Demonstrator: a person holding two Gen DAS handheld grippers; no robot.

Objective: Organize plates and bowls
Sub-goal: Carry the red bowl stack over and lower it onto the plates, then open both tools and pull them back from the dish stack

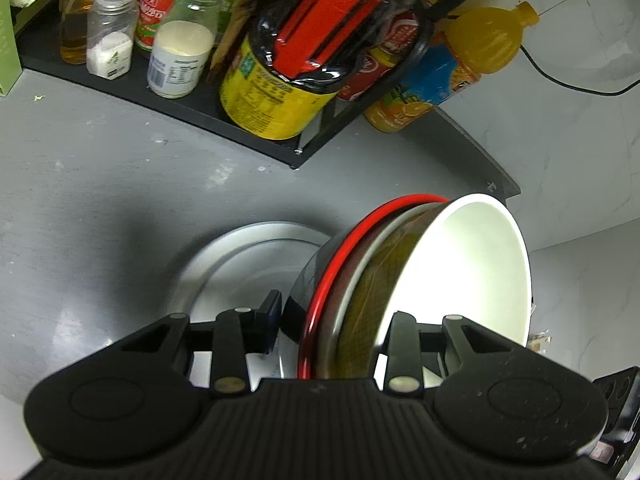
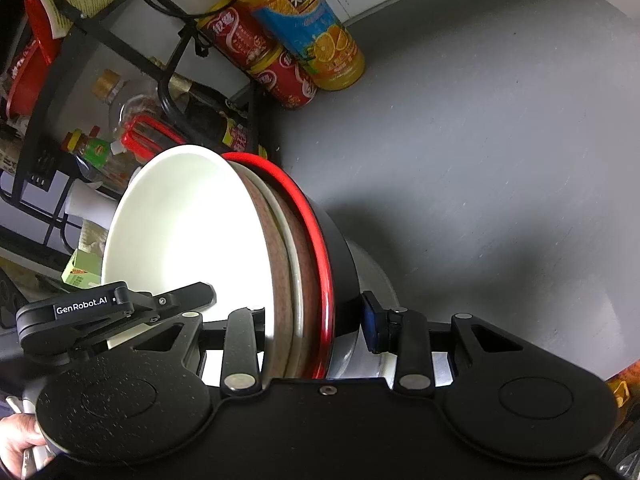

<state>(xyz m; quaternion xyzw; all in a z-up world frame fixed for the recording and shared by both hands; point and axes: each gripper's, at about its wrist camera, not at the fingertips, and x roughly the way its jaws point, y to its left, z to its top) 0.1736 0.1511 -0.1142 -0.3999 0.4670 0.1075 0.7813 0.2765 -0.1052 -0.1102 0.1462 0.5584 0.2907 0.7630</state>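
A nested stack of bowls (image 1: 400, 272) is tilted on its side: a white-lined brown bowl (image 1: 464, 264) innermost, then a cream-rimmed one, then a black bowl with a red rim (image 1: 340, 264). My left gripper (image 1: 336, 320) is shut on the stack's rims. My right gripper (image 2: 316, 316) is also shut on the same stack (image 2: 280, 264), from the opposite side. The other gripper (image 2: 100, 312) shows at left in the right wrist view. A grey plate (image 1: 240, 256) lies on the table under the stack; it also shows in the right wrist view (image 2: 372, 280).
A black rack (image 1: 192, 108) at the back holds bottles, jars and a yellow can (image 1: 276, 92). An orange juice bottle (image 1: 452, 72) and red cans (image 2: 276, 68) stand at the rack's end. The grey table (image 2: 500, 160) stretches to the right.
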